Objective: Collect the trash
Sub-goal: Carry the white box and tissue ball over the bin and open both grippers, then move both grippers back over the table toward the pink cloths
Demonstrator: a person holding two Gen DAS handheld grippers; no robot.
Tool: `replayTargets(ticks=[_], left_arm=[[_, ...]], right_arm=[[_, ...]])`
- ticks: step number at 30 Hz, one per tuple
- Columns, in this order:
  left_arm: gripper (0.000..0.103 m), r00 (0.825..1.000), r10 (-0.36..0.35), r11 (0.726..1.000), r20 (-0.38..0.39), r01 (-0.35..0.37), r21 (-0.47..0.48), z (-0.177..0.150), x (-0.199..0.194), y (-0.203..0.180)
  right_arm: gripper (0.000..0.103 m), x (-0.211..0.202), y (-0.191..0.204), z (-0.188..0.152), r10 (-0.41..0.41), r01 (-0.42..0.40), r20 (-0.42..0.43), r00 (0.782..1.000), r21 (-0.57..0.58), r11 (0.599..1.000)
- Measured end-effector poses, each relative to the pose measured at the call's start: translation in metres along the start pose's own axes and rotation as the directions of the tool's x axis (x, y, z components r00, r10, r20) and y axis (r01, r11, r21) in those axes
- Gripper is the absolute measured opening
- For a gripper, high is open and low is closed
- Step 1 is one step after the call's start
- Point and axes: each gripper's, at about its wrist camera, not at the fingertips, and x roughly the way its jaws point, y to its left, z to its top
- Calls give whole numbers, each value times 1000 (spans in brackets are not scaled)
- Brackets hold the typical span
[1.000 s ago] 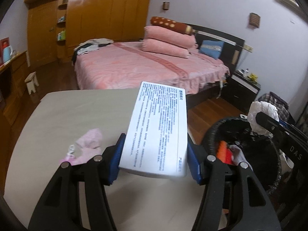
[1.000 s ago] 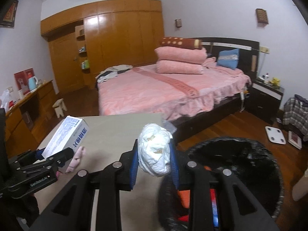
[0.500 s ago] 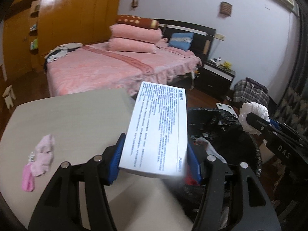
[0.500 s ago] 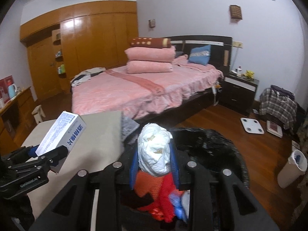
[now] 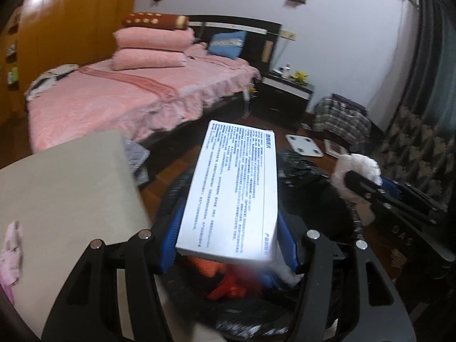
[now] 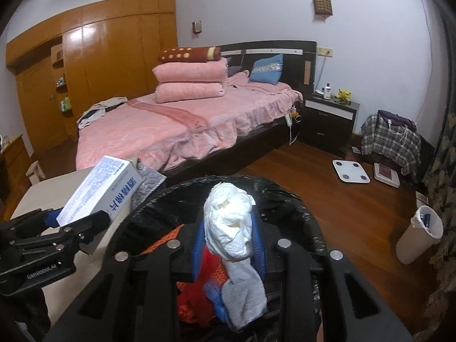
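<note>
One pink cloth point(image 5: 10, 252) lies at the left edge of the beige table point(image 5: 65, 188). The left gripper point(image 5: 228, 236) is clamped on one white printed box point(image 5: 232, 191), its blue pads point(image 5: 171, 236) pressing both long sides; the box hangs over the one black-lined trash bin point(image 6: 287, 199), just past the table's right edge. The right gripper point(image 6: 229, 245) pinches one crumpled white tissue wad point(image 6: 229, 222) above the bin's opening. Inside the bin lie red-orange scraps point(image 6: 196, 293) and one grey rag point(image 6: 245, 296). One white scale point(image 6: 350, 171) sits on the wooden floor, and one small white bin point(image 6: 419, 235) stands at far right.
</note>
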Motion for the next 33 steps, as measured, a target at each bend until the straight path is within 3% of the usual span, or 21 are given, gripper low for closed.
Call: replayTargets(ticks=[1,2,4,8,10,12,21,33], left_arm=[[60,1000,-17,1000,-10,17,9,1,5,-3],[70,999,-30,999,-16,31,16,1,8,-5],[80,999,-41,999,-10,41,16,-1,9,-4],[87,1000,-21,1000,16,21,-1,-3,-1,7],[90,1000,3,1000,25,-2,-15,-2,-8,15],[92,998,35,999,43,-34,-28,-2,-19,25],[94,983,161,983,88,-153,-99,-9,-71,79],[94,927,359,925,109,-337,-176,-40,-136,159]], right_arm=[[36,2,-5,-1,-7,7,-2,1000,4,1000],[38,4,-9,-1,-19,19,-3,1000,9,1000],[45,6,-14,-1,-27,27,-6,1000,15,1000],[63,1,-20,-1,-48,47,23,999,22,999],[89,-3,-20,-1,-52,51,38,998,27,998],[98,-11,-16,-1,-51,50,61,997,28,998],[98,-26,29,5,33,-32,90,995,-15,999],[98,-14,124,2,183,-177,55,982,-91,980]])
